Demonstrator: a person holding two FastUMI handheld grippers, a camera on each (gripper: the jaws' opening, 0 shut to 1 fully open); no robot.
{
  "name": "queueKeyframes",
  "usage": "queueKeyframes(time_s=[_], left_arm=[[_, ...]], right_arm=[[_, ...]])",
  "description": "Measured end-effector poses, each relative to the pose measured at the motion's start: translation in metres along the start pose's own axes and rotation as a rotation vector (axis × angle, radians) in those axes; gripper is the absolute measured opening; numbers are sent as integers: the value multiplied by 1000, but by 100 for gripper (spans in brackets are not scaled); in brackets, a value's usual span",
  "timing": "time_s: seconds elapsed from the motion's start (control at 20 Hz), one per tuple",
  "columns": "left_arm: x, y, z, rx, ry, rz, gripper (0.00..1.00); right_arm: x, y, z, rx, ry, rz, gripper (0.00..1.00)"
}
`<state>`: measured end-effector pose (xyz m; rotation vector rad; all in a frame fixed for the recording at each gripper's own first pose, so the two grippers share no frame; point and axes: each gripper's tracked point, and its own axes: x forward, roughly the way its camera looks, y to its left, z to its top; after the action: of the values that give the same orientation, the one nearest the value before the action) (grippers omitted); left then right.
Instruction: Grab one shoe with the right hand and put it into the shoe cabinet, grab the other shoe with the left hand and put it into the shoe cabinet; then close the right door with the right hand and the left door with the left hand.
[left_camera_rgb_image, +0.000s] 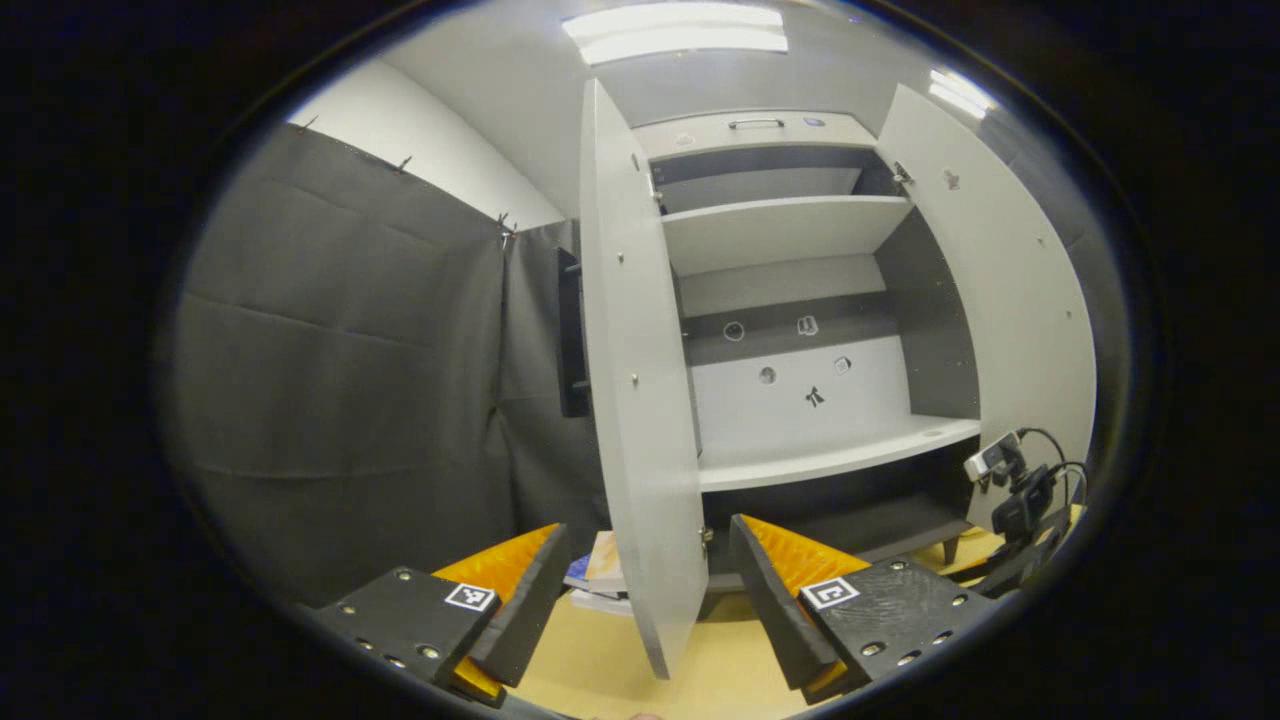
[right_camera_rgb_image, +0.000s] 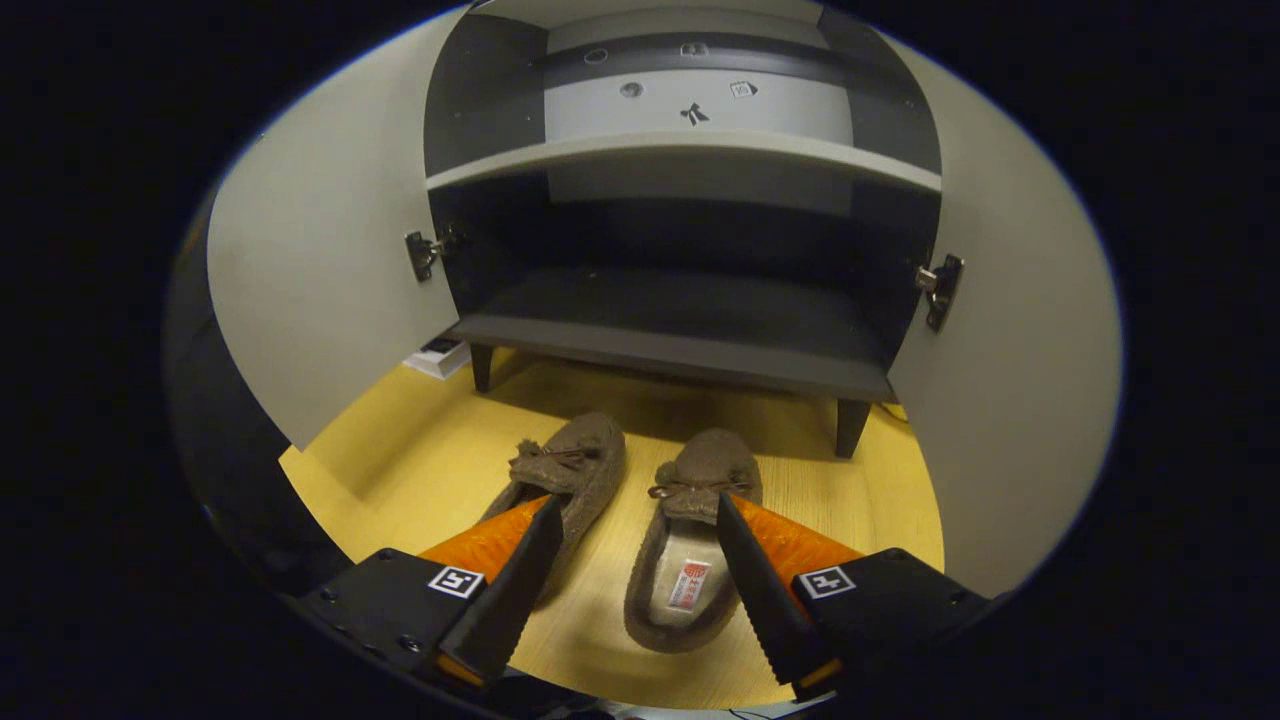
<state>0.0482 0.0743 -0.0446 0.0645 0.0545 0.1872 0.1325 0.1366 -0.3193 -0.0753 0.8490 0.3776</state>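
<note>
Two brown slip-on shoes lie side by side on the yellow floor in the right gripper view, toes toward the cabinet: the left shoe (right_camera_rgb_image: 570, 470) and the right shoe (right_camera_rgb_image: 690, 545). My right gripper (right_camera_rgb_image: 635, 520) hangs open just above them, with the right shoe's heel between its fingers, not touching. The shoe cabinet (right_camera_rgb_image: 680, 345) stands with both doors swung wide, and its dark bottom shelf is bare. In the left gripper view my left gripper (left_camera_rgb_image: 650, 555) is open and held higher, facing the edge of the cabinet's left door (left_camera_rgb_image: 635, 400), with the right door (left_camera_rgb_image: 1000, 290) beyond.
A small camera on a cabled stand (left_camera_rgb_image: 1010, 490) stands at the right by the cabinet. Some books (left_camera_rgb_image: 598, 575) lie on the floor behind the left door. Black cloth wall (left_camera_rgb_image: 340, 370) closes the left side. The cabinet stands on short legs (right_camera_rgb_image: 850, 425).
</note>
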Motion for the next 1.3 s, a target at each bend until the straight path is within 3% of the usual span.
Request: queueKeyframes(time_s=[0.15, 0.2, 0.25, 0.4, 0.65, 0.75, 0.85, 0.95, 1.05, 1.1, 1.3], left_arm=[[-1, 8, -2, 16, 5, 9, 100], [-1, 9, -3, 24, 6, 12, 94], [-1, 9, -4, 30, 10, 11, 94], [-4, 8, -8, 40, 23, 5, 94], [-6, 4, -9, 40, 34, 4, 94], [-7, 3, -7, 41, 30, 2, 94], [-9, 0, -8, 42, 32, -1, 94], [-8, -4, -10, 39, 36, -6, 94], [-11, -7, -10, 35, 41, -11, 94], [-12, -9, -11, 29, 42, -13, 94], [-14, -19, -8, 22, 33, -29, 94]], right_arm=[[21, 0, -15, 24, 85, 2, 97], [27, -1, -20, 26, 107, 1, 96], [30, -2, -22, 24, 123, -3, 93], [41, -1, -30, 23, 167, -8, 67], [54, 6, -49, -17, 247, 2, 67], [59, -3, -47, -31, 242, -49, 67], [62, -4, -50, -4, 258, -59, 26], [62, -7, -50, -2, 264, -68, 25], [54, -5, -48, 22, 273, -68, 6], [59, -6, -49, 28, 273, -72, 2], [46, -11, -40, 39, 220, -65, 1]])
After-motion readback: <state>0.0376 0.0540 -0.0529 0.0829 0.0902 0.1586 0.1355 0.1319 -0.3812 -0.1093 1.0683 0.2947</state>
